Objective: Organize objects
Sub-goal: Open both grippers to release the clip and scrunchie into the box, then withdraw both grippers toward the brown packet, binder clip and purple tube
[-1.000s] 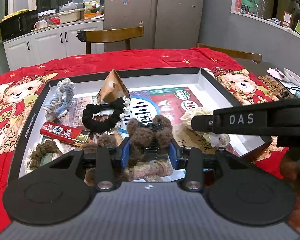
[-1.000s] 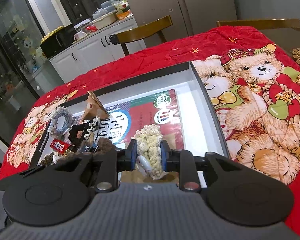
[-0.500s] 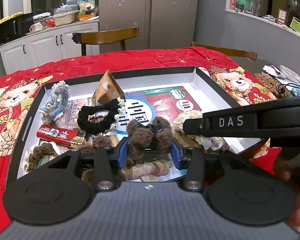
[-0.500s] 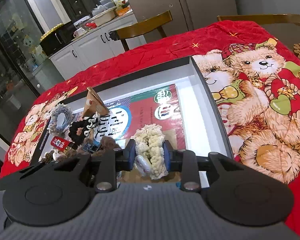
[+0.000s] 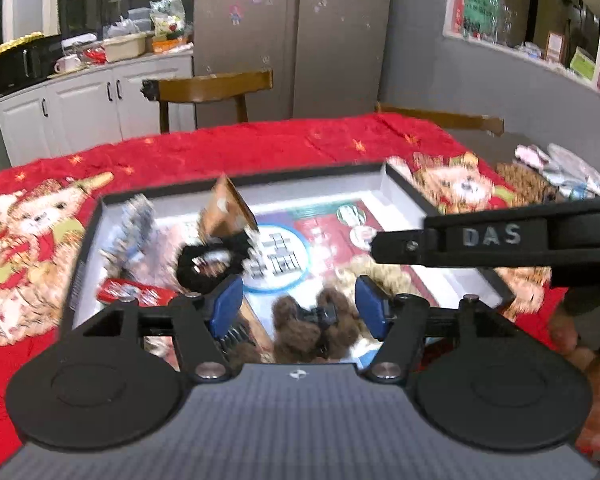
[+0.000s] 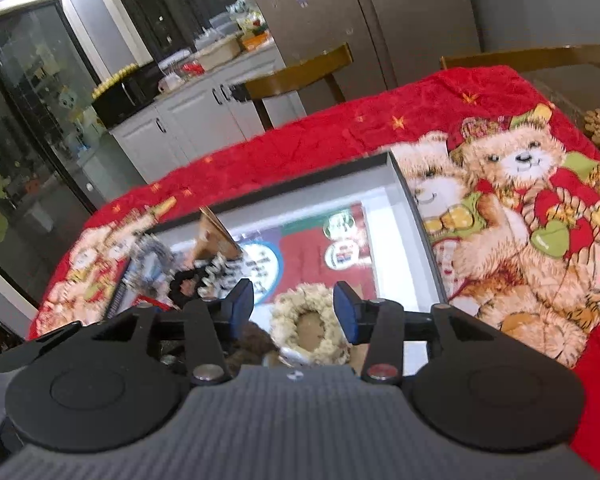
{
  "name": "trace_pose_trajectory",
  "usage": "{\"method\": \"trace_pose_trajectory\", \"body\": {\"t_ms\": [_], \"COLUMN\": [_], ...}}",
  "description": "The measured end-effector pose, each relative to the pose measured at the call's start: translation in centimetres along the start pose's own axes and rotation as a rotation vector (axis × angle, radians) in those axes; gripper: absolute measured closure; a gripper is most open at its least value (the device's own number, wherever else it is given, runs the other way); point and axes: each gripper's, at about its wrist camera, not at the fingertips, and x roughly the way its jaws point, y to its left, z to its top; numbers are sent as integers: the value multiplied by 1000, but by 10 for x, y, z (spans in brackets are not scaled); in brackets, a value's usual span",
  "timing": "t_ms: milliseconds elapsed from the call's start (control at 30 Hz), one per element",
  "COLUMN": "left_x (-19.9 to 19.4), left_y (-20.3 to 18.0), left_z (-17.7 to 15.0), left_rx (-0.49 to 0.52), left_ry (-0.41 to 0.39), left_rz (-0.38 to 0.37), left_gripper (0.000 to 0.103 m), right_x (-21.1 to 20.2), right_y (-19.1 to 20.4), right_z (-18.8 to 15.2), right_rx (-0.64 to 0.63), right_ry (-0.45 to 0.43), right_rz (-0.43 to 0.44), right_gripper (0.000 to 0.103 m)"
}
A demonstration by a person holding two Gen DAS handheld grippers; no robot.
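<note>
Both grippers are letting go inside the shallow box [image 6: 415, 216] that sits on the red bear-print cloth [image 6: 499, 240]. The left gripper [image 5: 298, 304] is opening its jaws, and the brown fuzzy scrunchie [image 5: 313, 328] is lying between the blue pads [image 5: 226, 304] with a gap showing on either side, so nothing is gripped. The right gripper [image 6: 294, 308] is likewise opening, and the cream fuzzy scrunchie [image 6: 309, 332] is resting on the box floor between and just below its tips, clear of both pads. To finish this release well, each hand should be lifting straight up and away only once the pads are fully clear of the fluff, since loose pile catches easily and could drag a scrunchie out of place. The brown one is sitting low between the left tips, near the front wall of the box; the cream one is just to its right, near the right-hand wall. Farther back in the box the black scrunchie [image 5: 210, 258], a red packet [image 5: 132, 292] and what appears to be a small brown card house [image 5: 226, 208] are blurred, so their exact arrangement is hard to read.
</note>
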Motion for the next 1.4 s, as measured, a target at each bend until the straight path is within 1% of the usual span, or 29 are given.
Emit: {"method": "trace_pose_trajectory", "body": {"t_ms": [67,133,200,300,333,500,633,700,767,800,933,1000,1100,1133,1200,1233,1333,1400], "left_x": [-18,-44,-72,-116,-130,-173,-188,-188,-186,-183,-164,-156,-141,-135,-119,-112,-94,-85], "left_y": [5,13,23,41,48,64,63,63,66,67,67,69,76,76,76,76,81,82], "left_z": [8,16,20,21,19,9,-14,-28,-42,-49,-70,-80,-91,-94,-98,-100,-104,-107], "left_rx": [-5,-6,-18,-53,-65,-103,-102,-82,-89,-95,-69,-87,-132,-137,-145,-155,-178,-186], "left_ry": [-39,-102,-164,-254,-280,-348,-395,-383,-368,-366,-329,-308,-236,-214,-160,-132,-57,-29], "left_rz": [8,14,34,81,100,129,156,142,115,110,159,162,128,125,146,150,135,129], "left_gripper": [35,35,30,23,23,22,21,21,21,21,21,21,21,21,21,21,21,21], "right_x": [-14,-31,-48,-71,-80,-108,-115,-112,-105,-99,-74,-61,-41,-38,-30,-28,-21,-17], "right_y": [2,8,15,28,33,62,80,84,87,85,81,80,79,78,76,75,73,70], "right_z": [4,7,10,12,12,1,-24,-37,-49,-55,-71,-82,-94,-100,-103,-106,-109,-110], "right_rx": [0,-11,-27,-33,-35,-95,-169,-217,-262,-259,-246,-255,-270,-269,-261,-262,-271,-264], "right_ry": [-30,-65,-102,-146,-163,-242,-280,-286,-256,-238,-174,-142,-76,-56,-20,-6,15,29], "right_rz": [28,65,94,142,163,214,201,194,191,194,202,189,172,170,171,174,166,164], "right_gripper": [41,37,37,31,29,22,20,19,17,17,17,17,17,18,20,22,22,22]}}
